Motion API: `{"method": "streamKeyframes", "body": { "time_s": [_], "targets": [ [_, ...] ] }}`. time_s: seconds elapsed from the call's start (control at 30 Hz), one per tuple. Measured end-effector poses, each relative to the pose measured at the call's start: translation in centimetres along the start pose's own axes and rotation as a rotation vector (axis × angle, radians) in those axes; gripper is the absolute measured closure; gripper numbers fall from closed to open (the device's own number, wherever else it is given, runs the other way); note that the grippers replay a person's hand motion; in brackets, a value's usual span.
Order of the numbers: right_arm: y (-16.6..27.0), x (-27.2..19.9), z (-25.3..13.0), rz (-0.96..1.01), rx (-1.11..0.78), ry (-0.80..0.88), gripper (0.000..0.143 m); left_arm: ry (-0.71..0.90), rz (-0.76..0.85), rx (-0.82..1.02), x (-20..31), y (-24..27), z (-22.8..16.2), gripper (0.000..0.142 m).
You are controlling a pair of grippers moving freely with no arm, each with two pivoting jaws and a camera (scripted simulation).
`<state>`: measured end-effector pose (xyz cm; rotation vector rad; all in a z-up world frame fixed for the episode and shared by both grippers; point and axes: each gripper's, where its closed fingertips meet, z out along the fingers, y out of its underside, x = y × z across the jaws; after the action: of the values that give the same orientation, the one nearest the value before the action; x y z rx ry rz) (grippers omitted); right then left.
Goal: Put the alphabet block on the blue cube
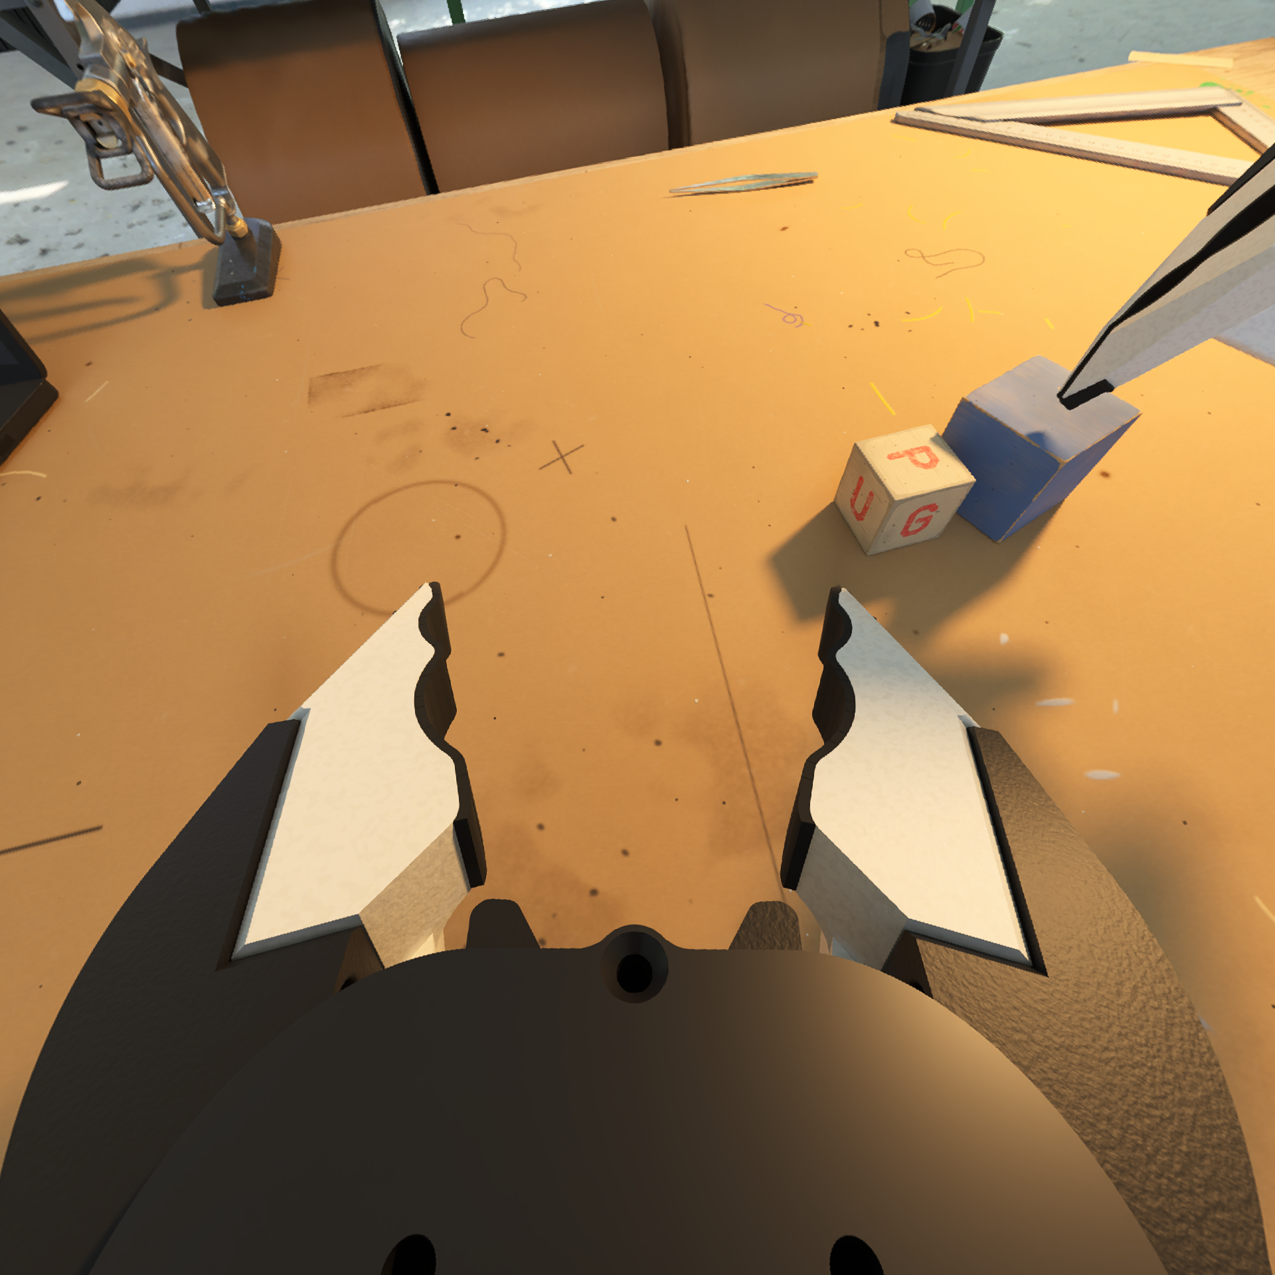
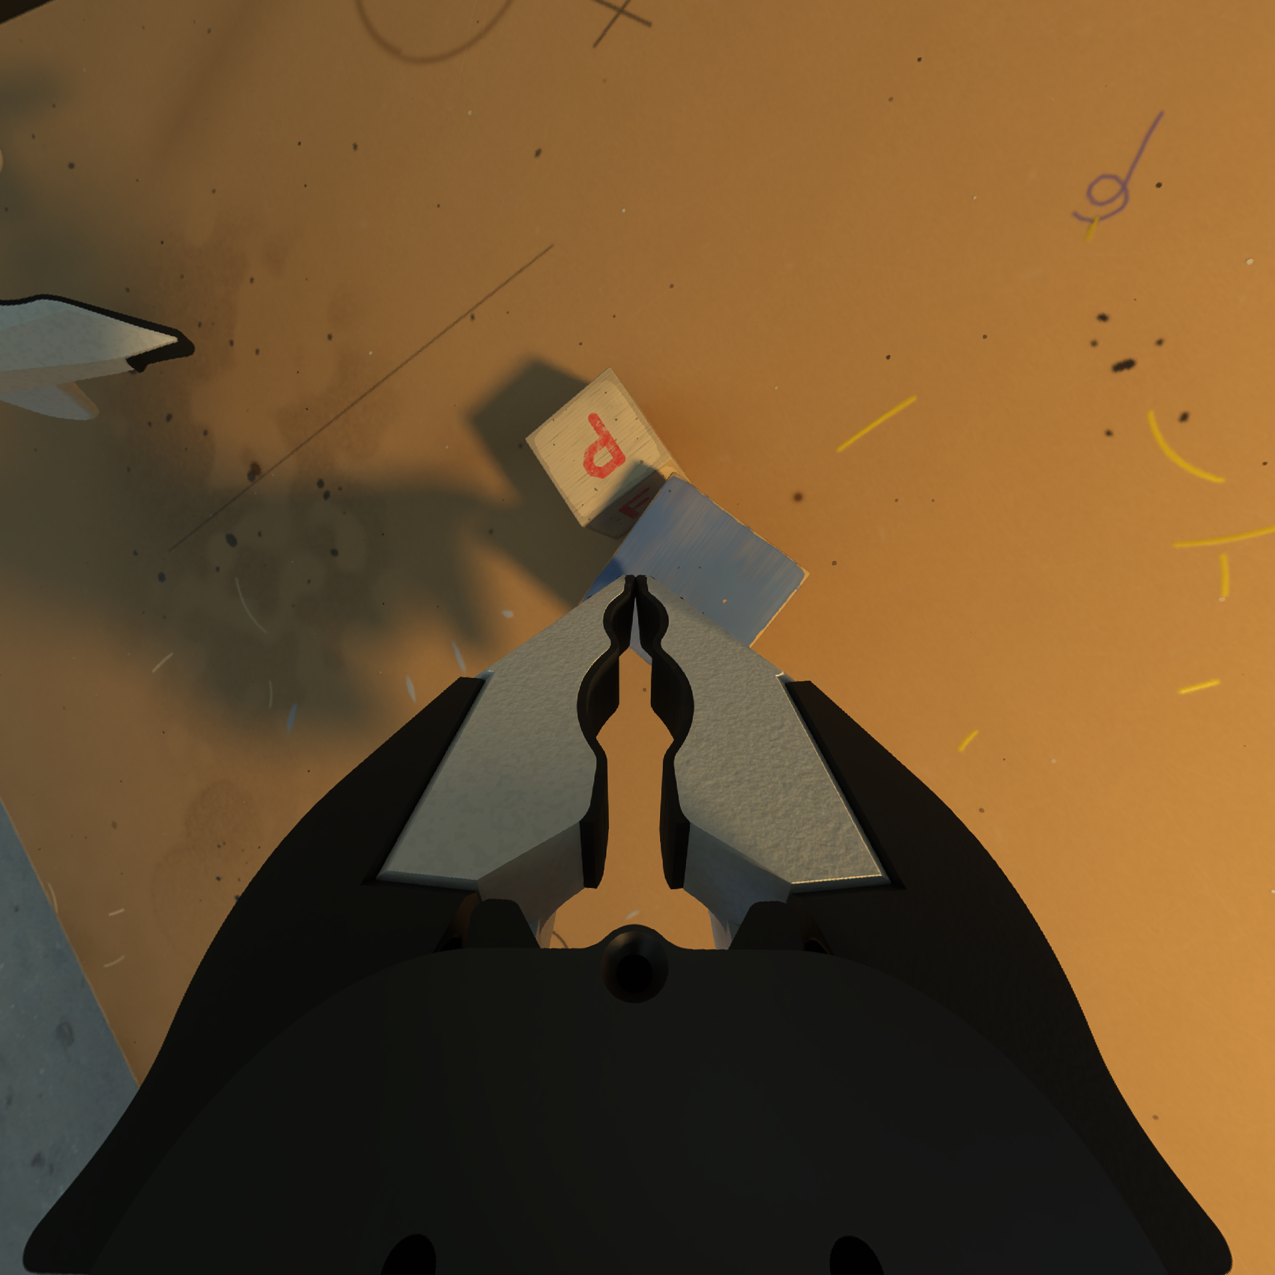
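Observation:
The alphabet block (image 1: 900, 488), pale wood with red letters, sits on the table against the left side of the larger blue cube (image 1: 1035, 448). In the right wrist view the block (image 2: 597, 448) lies just beyond the blue cube (image 2: 717, 552). My right gripper (image 2: 635, 583) is shut and empty, its tips over the near edge of the cube's top; it also shows in the left wrist view (image 1: 1083, 397), tips on the cube's top face. My left gripper (image 1: 635, 593) is open and empty, above the table, left of and nearer than the block.
The brown table (image 1: 552, 345) carries pencil marks. A metal clamp stand (image 1: 238, 265) is at the far left, tweezers (image 1: 745, 183) and a steel square (image 1: 1076, 127) at the far right. Chair backs (image 1: 524, 90) stand behind the far edge. A dark object (image 1: 21, 400) is at the left edge.

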<state>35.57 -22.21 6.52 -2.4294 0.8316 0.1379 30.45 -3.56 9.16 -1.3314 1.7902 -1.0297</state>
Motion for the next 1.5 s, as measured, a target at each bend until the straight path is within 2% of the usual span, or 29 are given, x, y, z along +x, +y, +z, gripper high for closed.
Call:
{"method": "streamKeyframes", "body": {
  "time_s": [0.5, 0.7, 1.0, 1.17, 1.27, 1.37, 1.5],
  "targets": [
    [0.9, 0.9, -2.1, -0.047, 0.067, 0.029, 0.141, 0.031, 0.007, -0.025, 0.7, 0.4, 0.4, 0.035],
    [1.6, 1.5, -3.6, -0.079, 0.124, 0.077, 0.112, 0.046, 0.008, -0.024, 1.0, 0.3, 0.5, 0.035],
    [3.4, 2.2, -6.0, -0.193, 0.256, 0.135, 0.056, 0.087, 0.02, -0.017, 1.9, 0.3, 0.7, 0.036],
    [4.5, 1.2, -7.8, -0.361, 0.426, 0.119, 0.042, 0.148, 0.069, -0.016, 3.4, 0.4, 1.0, 0.037],
    [6.0, 1.2, -8.5, -0.433, 0.467, 0.132, 0.027, 0.217, 0.115, -0.013, 4.9, 0.1, 1.1, 0.04],
    [7.8, 1.3, -8.6, -0.49, 0.472, 0.136, 0.021, 0.345, 0.169, 0.011, 6.7, -0.9, 0.8, 0.052],
    [9.7, 1.1, -8.8, -0.549, 0.479, 0.133, 0.021, 0.557, 0.271, 0.054, 8.9, -3.5, 0.7, 0.067]
  ]
}}
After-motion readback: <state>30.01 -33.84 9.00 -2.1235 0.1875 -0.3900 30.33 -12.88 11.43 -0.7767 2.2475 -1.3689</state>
